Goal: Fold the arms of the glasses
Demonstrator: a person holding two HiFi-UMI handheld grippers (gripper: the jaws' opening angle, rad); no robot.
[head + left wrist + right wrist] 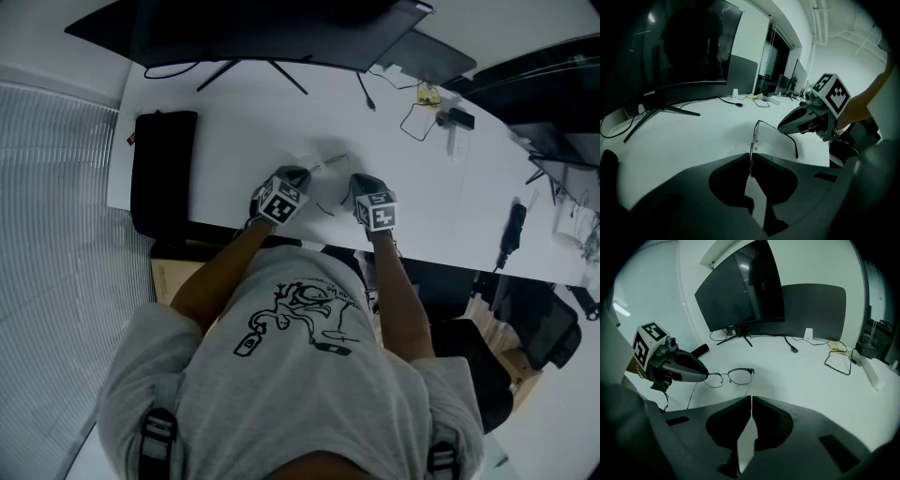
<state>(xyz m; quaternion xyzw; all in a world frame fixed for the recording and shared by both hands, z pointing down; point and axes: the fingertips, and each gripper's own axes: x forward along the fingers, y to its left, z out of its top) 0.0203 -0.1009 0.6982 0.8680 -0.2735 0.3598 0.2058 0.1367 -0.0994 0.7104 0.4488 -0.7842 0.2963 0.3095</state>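
Glasses (729, 377), arms unfolded, sit on the white desk (234, 150). The left gripper (751, 161), at their 9 o'clock, is clamped on the frame's end. The right gripper (751, 398), at 3 o'clock, is pinched on one thin arm. A monitor (262, 28) stands at 12 o'clock.

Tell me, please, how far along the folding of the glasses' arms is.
Done: nothing is folded yet; both arms stand open. In hand: the left gripper is shut on the glasses at the front, and the right gripper is shut on one arm. Left: fold that arm in, then the other arm.
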